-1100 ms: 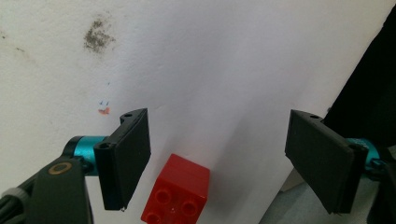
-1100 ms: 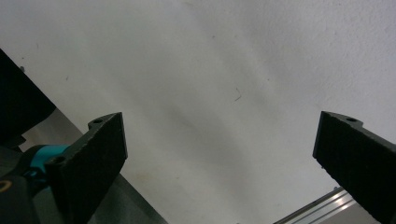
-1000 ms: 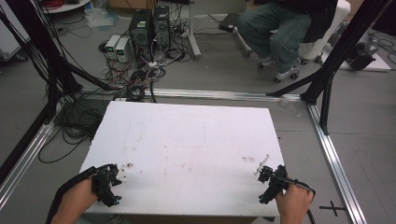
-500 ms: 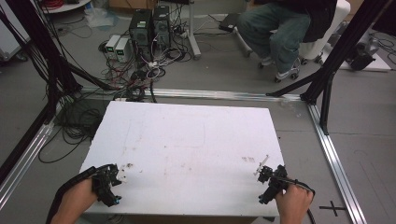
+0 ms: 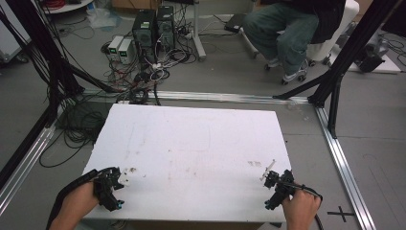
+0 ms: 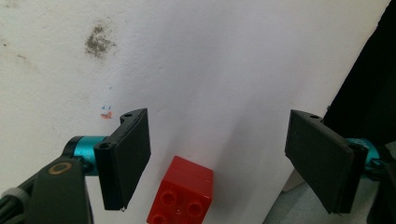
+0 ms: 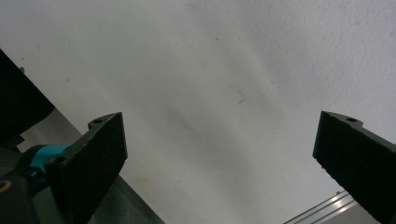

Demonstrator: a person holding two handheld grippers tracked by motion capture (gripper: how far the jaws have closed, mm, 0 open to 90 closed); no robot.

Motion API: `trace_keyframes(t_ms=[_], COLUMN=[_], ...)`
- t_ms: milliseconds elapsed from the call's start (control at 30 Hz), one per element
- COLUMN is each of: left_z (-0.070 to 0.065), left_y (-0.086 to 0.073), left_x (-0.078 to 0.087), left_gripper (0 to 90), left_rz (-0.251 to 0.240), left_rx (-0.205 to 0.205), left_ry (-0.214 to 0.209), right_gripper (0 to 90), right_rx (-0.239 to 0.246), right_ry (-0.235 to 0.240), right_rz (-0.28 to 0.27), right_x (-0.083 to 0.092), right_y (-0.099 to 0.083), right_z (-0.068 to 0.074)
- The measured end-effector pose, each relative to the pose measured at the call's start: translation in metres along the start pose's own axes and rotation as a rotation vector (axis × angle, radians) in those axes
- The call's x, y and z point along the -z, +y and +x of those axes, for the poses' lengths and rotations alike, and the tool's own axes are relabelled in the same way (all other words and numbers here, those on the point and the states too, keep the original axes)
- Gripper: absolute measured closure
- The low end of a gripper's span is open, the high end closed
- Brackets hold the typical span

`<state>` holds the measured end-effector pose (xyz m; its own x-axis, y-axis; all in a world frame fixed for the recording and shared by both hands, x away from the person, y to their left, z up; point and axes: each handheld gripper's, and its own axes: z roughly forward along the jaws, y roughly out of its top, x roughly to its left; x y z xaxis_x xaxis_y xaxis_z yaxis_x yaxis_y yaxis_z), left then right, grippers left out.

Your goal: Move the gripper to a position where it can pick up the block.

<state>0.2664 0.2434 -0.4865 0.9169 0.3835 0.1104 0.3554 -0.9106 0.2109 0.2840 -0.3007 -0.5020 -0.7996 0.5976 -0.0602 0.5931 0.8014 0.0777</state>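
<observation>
A red studded brick point(image 6: 181, 191) lies on the white table between the jaws of my left gripper point(image 6: 219, 158), nearer the left jaw and touching neither. That gripper point(image 5: 111, 189) sits at the table's front left corner, held by a hand, jaws wide open. My right gripper point(image 5: 274, 188) rests at the front right corner, in the other hand. In the right gripper view its jaws point(image 7: 224, 154) stand wide apart over bare white tabletop with nothing between them.
The white table point(image 5: 191, 143) carries faint smudges and marks. Black frame posts point(image 5: 344, 57) and aluminium rails point(image 5: 342, 158) surround it. Computers and tangled cables point(image 5: 143, 38) lie on the floor beyond. A seated person point(image 5: 292, 28) is at the far right.
</observation>
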Motion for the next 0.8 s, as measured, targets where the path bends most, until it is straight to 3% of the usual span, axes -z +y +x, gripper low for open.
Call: trace_keyframes(t_ms=[100, 467, 800], left_z=[0.001, 0.008, 0.017], left_y=[0.000, 0.000, -0.004], left_x=[0.000, 0.001, 0.011], left_gripper=[22.7, 22.7, 22.7], left_rz=[0.004, -0.011, -0.011], left_rx=[-0.011, -0.112, -0.148], left_ry=[0.016, -0.023, -0.020], right_gripper=[2.1, 2.0, 2.0], right_rx=[0.001, -0.005, -0.007], right_ry=[0.000, 0.001, 0.003], right_rz=[-0.004, -0.010, -0.014], right_x=[0.000, 0.000, 0.000], right_y=[0.000, 0.000, -0.001], right_z=[0.000, -0.001, -0.001])
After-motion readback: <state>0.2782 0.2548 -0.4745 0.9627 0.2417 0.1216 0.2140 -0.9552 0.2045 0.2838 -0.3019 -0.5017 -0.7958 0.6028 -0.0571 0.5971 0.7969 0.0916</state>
